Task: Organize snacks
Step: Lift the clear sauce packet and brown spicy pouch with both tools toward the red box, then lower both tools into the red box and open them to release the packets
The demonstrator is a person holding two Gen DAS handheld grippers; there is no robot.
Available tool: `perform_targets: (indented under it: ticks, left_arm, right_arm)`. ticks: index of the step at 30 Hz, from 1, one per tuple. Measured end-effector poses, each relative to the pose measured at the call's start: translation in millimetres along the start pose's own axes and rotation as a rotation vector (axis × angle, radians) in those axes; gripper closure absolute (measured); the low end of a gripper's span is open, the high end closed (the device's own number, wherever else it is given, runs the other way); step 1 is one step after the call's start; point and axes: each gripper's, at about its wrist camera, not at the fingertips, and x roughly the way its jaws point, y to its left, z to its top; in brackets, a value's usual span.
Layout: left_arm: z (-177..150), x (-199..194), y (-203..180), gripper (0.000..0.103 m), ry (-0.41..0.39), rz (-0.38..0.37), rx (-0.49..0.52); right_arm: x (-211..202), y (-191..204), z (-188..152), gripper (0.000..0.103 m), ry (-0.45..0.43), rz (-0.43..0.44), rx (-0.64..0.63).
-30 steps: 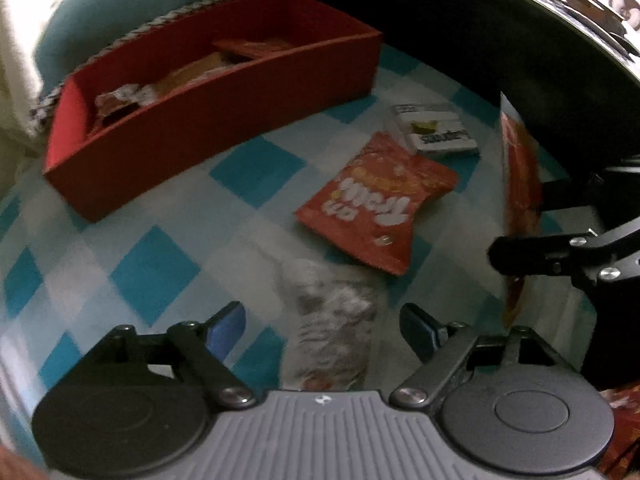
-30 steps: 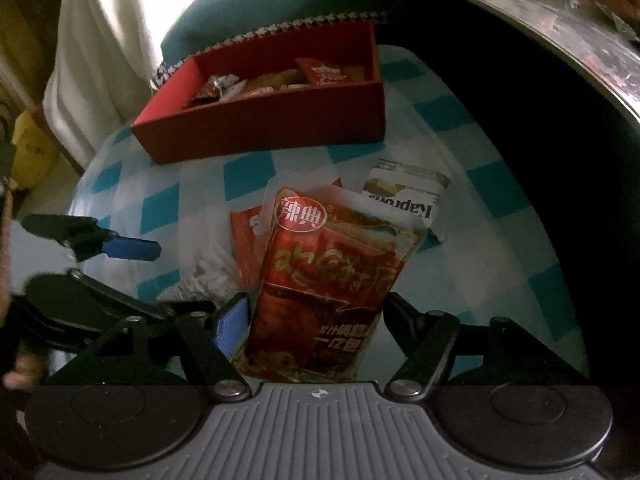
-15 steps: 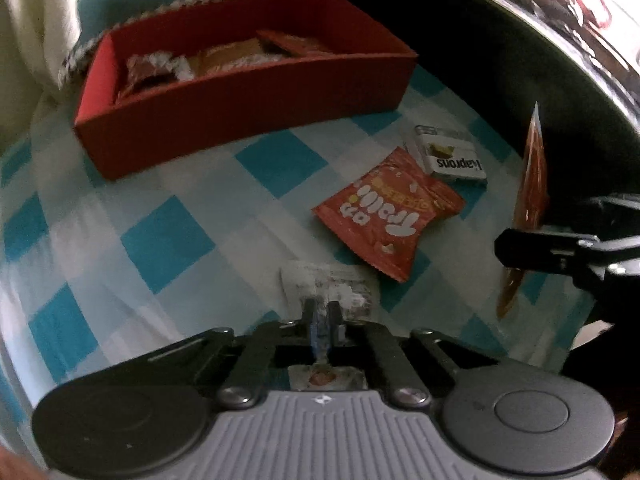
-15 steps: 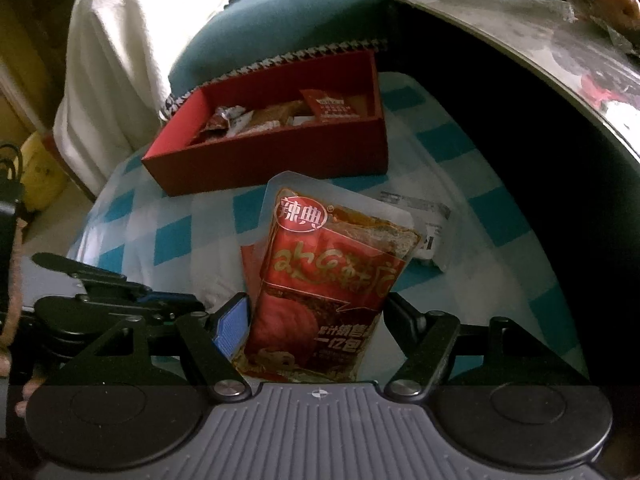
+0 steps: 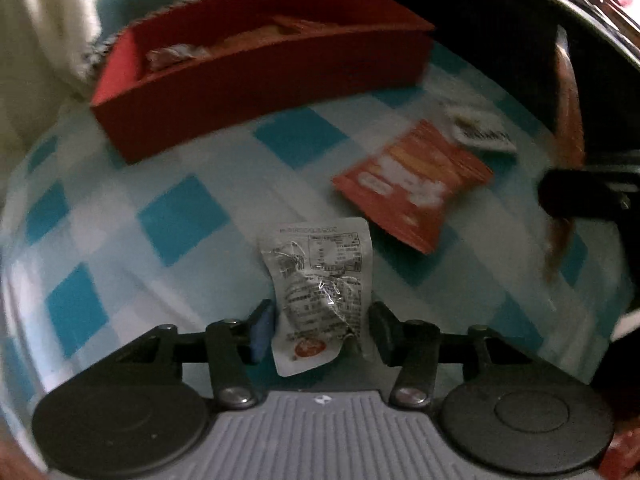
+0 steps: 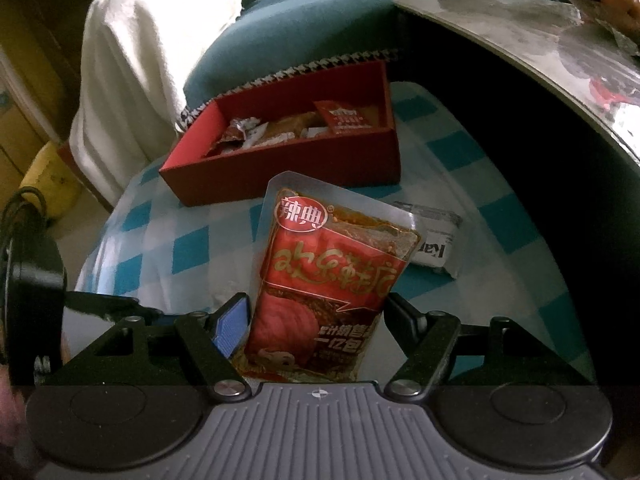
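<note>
A crumpled silver snack packet (image 5: 320, 280) lies on the blue-checked cloth between the fingers of my left gripper (image 5: 320, 330). Its jaws are opening, and the pads stand right beside the packet's edges without visibly pressing. My right gripper (image 6: 316, 320) is shut on a red spicy-snack packet (image 6: 332, 272), holding it upright above the cloth. In the left wrist view that packet (image 5: 568, 100) shows edge-on at the right. The red box (image 5: 260, 80) (image 6: 300, 168) at the back holds several snacks.
An orange gummy bag (image 5: 412, 184) and a white packet (image 5: 480, 132) (image 6: 434, 248) lie on the cloth right of the silver one. A grey tabletop (image 6: 520, 40) overhangs the right side. A white towel (image 6: 140, 60) and a teal cushion (image 6: 280, 32) sit behind the box.
My left jaws closed fully over the silver packet's near end, then parted again around it. The right gripper kept hold of the red packet and barely moved.
</note>
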Motion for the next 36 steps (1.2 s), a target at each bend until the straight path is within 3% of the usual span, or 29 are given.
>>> perform_targets:
  ticks: [2,9,26,36]
  left_arm:
    - [3.3,-10.7,8.3,0.059,-0.031,-0.053,-0.044]
    - [16.8,-34.7,19.9,0.059,-0.124,-0.083,-0.100]
    - [78.8,-41.9,38.6,0.058,-0.282,0.000,-0.129]
    - [114.7,-29.1,56.3,0.058,-0.313,0.037,-0.150]
  right_arm:
    - [-1.5,0.2,0.3,0.025,-0.009,0.009,0.001]
    - [-5.3,5.9,10.4,0.025,-0.053,0.023,-0.011]
    - [19.8,11.8,79.4,0.025,-0.132,-0.009,-0.073]
    - [47.0,13.3,118.4,0.025,-0.136,-0.016,-0.087]
